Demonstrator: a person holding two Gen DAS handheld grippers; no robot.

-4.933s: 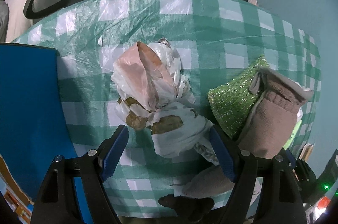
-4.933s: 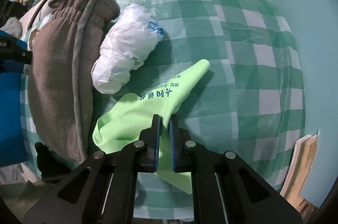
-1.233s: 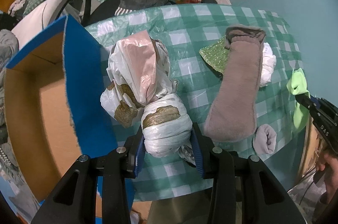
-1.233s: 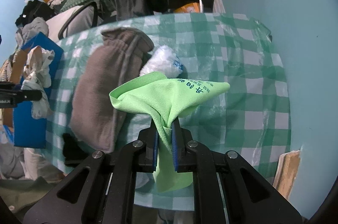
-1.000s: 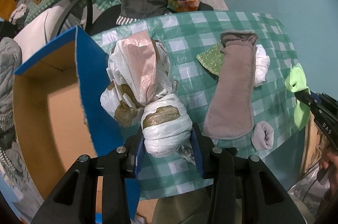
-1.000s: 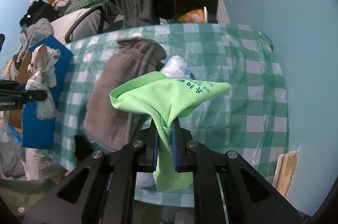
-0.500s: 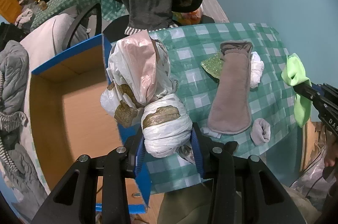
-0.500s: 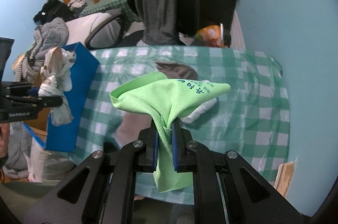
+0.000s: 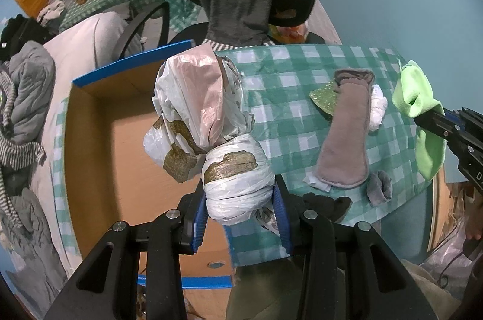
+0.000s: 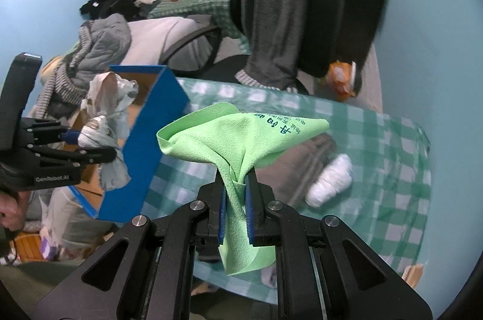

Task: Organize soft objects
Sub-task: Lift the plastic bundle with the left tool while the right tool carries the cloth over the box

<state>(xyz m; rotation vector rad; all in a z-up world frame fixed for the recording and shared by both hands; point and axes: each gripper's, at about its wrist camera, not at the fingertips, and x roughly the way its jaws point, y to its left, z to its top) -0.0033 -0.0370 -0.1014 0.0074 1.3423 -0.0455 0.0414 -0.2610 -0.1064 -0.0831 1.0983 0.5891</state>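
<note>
Left wrist view: we had the left gripper (image 9: 240, 209) with its jaws clenched on the plastic bag bundle (image 9: 208, 120), white and pinkish with gold patches, gripped at its lower knot. Bundle was in the air over the near edge of the open cardboard box (image 9: 120, 157), the one with blue outer walls. Box sat just beside the left end of the counter (image 9: 283, 108), which wore a green-and-white check cover.

On the counter we saw a long brown fleece piece (image 9: 347, 136) lying lengthwise, a sparkly green pad (image 9: 321, 99) partly under its far end, and a white plastic wad (image 9: 379, 108) touching its right side. A rolled grey sock (image 9: 380, 187) lay near its close end, and something black (image 9: 326, 203) sat at the counter's front edge; we couldn't tell what it was.

Right wrist view: the right gripper (image 10: 235, 208) had its jaws clamped tight on the lime green cloth (image 10: 238, 142), pinched mid-fabric, upper part fanned out above the pads with blue print on it, a tail hanging below. Cloth was off the counter, held above it. Same view showed the left gripper at the left with the bundle over the box mouth, and a person's hand (image 10: 9, 211) behind it.

A chair (image 10: 317, 18) draped with dark clothing stood behind the counter.
</note>
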